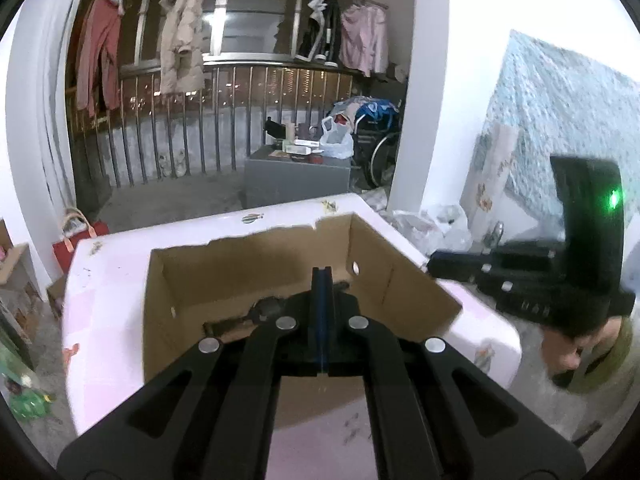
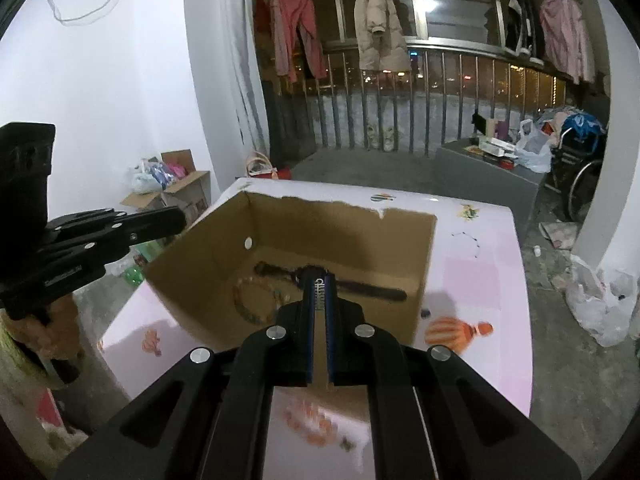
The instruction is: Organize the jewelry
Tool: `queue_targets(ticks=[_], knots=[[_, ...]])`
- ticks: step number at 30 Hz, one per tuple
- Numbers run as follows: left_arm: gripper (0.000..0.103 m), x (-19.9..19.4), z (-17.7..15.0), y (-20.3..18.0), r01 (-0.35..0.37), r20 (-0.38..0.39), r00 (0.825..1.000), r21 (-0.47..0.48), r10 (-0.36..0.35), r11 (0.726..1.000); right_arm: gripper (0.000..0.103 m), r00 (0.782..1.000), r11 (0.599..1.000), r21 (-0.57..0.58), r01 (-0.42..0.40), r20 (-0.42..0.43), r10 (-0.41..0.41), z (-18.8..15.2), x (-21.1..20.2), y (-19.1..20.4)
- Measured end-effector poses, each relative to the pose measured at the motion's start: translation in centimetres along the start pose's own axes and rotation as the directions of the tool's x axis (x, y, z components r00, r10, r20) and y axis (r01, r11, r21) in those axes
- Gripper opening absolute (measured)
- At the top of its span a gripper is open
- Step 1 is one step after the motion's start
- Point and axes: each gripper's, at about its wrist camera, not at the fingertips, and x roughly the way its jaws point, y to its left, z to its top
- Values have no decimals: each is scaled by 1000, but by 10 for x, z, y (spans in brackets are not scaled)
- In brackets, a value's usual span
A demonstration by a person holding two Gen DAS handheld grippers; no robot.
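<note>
The left gripper (image 1: pixel 321 270) has its jaws pressed together on nothing, and the right gripper (image 2: pixel 319 280) shows only a thin slit, also empty. Both hang above an open cardboard box (image 2: pixel 416 280) on the pink worktop (image 2: pixel 476 280). On the box floor lie a dark watch (image 2: pixel 368 289) and, beside it, a beaded bracelet (image 2: pixel 244 304). Beyond, clothes (image 2: pixel 376 20) hang along the balcony railing.
</note>
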Motion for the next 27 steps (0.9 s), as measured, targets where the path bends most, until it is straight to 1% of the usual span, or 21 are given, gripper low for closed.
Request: queue_targets(ticks=[3, 7, 11, 14, 15, 17, 18, 20, 22, 24, 26, 27], knots=[[0, 24, 10, 7, -27, -36, 999, -38, 25, 999, 5, 999, 1000, 26, -15, -42, 16, 15, 23, -8], [0, 53, 10, 15, -33, -92, 995, -64, 27, 997, 5, 993, 1000, 29, 11, -114, -7, 27, 58, -11], [0, 77, -2, 21, -40, -160, 987, -104, 23, 994, 5, 979, 998, 27, 58, -197, -51, 30, 89, -12], [0, 93, -14, 26, -51, -224, 974, -125, 22, 991, 5, 965, 995, 44, 87, -251, -74, 25, 103, -14], [2, 95, -18, 27, -53, -238, 971, -132, 21, 990, 6, 961, 994, 49, 97, -265, -80, 23, 105, -15], [13, 96, -24, 27, -58, -247, 969, -138, 23, 989, 6, 957, 993, 52, 103, -278, -85, 20, 106, -15], [16, 94, -25, 27, -59, -242, 970, -139, 24, 989, 7, 956, 993, 50, 108, -279, -90, 20, 105, -15], [27, 89, -26, 26, -66, -229, 973, -139, 33, 988, 14, 957, 992, 51, 114, -274, -95, 20, 100, -13], [32, 83, -25, 25, -76, -212, 976, -139, 45, 987, 19, 960, 992, 56, 114, -262, -95, 21, 95, -11], [34, 78, -23, 25, -79, -198, 979, -140, 50, 987, 20, 964, 992, 62, 111, -251, -92, 22, 89, -10], [40, 74, -19, 23, -86, -183, 981, -138, 60, 987, 23, 967, 992, 65, 108, -240, -90, 22, 84, -7], [41, 71, -19, 21, -90, -178, 982, -137, 65, 987, 24, 968, 992, 66, 110, -233, -92, 22, 80, -5]])
